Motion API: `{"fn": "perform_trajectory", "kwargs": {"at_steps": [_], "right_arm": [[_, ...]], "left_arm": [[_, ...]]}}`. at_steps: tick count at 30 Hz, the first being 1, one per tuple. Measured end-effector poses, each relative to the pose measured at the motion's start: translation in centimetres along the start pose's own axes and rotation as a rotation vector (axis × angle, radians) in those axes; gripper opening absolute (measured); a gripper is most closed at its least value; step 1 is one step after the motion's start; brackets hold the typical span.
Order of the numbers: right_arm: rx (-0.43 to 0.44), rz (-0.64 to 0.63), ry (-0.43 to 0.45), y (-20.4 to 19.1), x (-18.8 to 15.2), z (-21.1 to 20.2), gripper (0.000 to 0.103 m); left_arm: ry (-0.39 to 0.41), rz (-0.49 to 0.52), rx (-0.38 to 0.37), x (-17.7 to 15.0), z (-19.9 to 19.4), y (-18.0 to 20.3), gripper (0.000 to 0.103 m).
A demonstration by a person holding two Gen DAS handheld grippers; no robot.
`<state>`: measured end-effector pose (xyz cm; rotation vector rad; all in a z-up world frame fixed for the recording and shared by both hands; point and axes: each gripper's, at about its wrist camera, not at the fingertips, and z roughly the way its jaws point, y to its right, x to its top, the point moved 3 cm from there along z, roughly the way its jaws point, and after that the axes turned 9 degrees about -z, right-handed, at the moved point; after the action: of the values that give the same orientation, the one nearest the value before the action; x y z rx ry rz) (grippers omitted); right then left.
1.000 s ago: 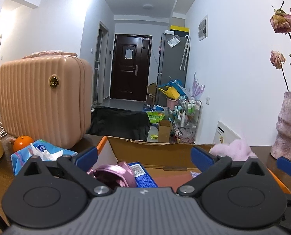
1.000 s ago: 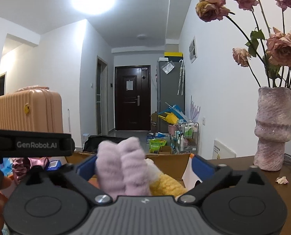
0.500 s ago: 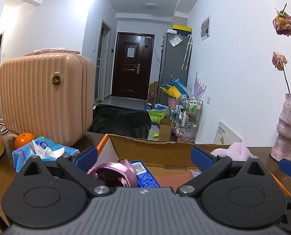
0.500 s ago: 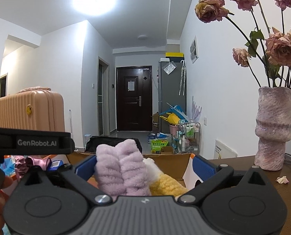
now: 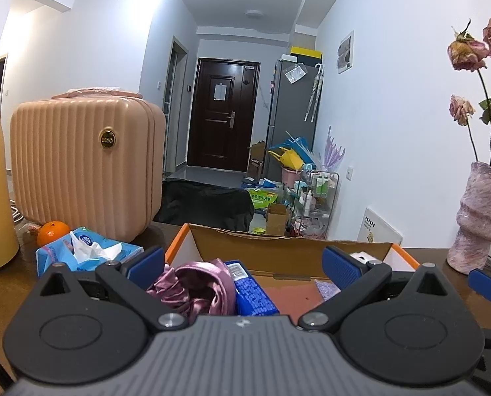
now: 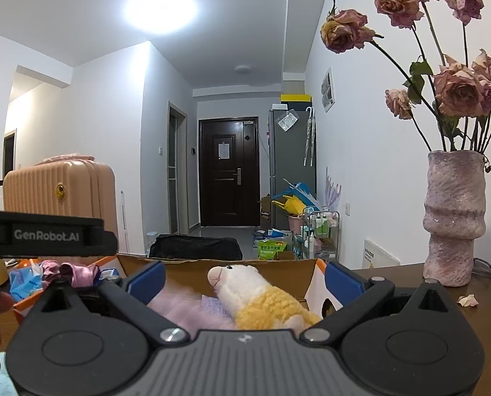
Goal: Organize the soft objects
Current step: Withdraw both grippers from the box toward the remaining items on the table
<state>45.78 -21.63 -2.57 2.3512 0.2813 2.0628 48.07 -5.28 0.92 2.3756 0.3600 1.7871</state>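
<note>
My right gripper [image 6: 244,279] is wide open with nothing in it, right over the plush lamb [image 6: 258,297] in the cardboard box [image 6: 245,269]; its body runs diagonally, head away-left. My left gripper [image 5: 242,262], also spread and empty, sits farther off, by the satin scrunchie [image 5: 196,285].

Ribbed peach suitcase [image 5: 83,161], shiny mauve satin cloth [image 5: 196,285], white-and-yellow plush lamb [image 6: 262,300], mottled purple vase [image 6: 455,214].

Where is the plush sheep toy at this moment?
In the right wrist view, the plush sheep toy lies inside the cardboard box, beside the lilac fluffy cloth.
</note>
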Motion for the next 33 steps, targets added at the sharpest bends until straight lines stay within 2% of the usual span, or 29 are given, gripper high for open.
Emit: {"fn": "perform_trajectory", "kwargs": {"at_steps": [33], "right_arm": [[-0.009, -0.004, -0.055, -0.8, -1.4, -8.9, 0.103]], "left_arm": [[-0.035, 0.017, 0.036, -2.7, -8.4, -3.0, 0.103]]}}
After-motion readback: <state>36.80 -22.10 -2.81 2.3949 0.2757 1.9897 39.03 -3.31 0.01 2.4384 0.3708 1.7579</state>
